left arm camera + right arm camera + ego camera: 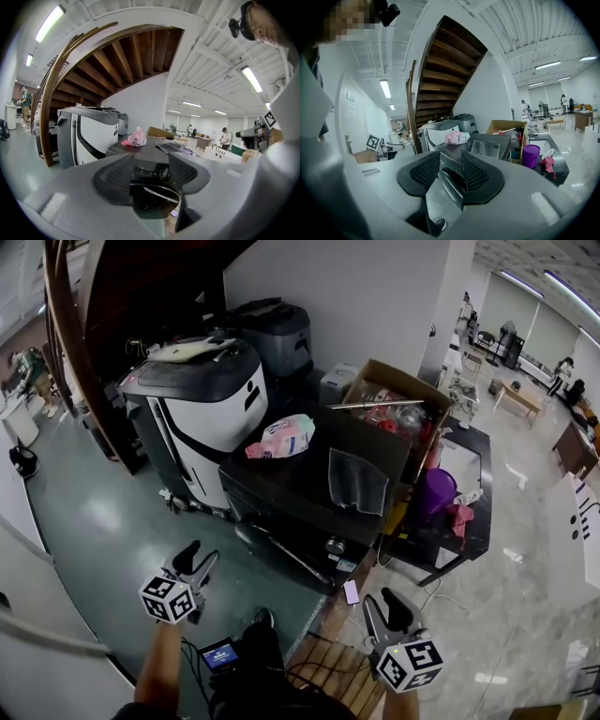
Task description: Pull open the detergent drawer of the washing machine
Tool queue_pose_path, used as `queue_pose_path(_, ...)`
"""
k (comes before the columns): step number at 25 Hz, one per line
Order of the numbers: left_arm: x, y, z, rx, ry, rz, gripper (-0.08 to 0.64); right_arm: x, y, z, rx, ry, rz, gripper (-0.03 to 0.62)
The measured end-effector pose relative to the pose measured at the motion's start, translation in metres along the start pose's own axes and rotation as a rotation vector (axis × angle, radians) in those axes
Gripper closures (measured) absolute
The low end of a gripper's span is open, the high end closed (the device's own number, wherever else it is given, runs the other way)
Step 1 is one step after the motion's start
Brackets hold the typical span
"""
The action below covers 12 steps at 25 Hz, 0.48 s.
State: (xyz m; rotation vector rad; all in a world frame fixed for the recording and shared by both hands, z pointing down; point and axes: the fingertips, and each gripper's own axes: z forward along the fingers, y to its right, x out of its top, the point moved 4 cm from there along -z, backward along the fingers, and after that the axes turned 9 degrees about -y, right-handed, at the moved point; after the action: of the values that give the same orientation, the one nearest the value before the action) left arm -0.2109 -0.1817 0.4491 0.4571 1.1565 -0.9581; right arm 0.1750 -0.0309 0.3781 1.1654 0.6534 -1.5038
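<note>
The black washing machine [281, 493] stands at frame centre, above and well apart from both grippers. Its detergent drawer cannot be picked out on the dark front. The left gripper [202, 552] is at lower left and the right gripper [380, 598] at lower right; each has its jaws narrowly apart with nothing between them. A pink detergent bag [281, 437] and a grey cloth [358, 479] lie on the machine's top. The floor [103, 521] is green on the left and pale and glossy on the right. A wooden staircase [141, 287] fills the upper left, and a cardboard box [398, 390] is right of centre.
</note>
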Motion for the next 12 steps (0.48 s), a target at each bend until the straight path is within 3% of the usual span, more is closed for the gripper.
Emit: queue_pose_path(12, -0.007, -0.029, 0.054, -0.008, -0.027, -0.041, 0.298, -0.003, 0.015, 0.022, -0.020, -0.033, 0.018, 0.463)
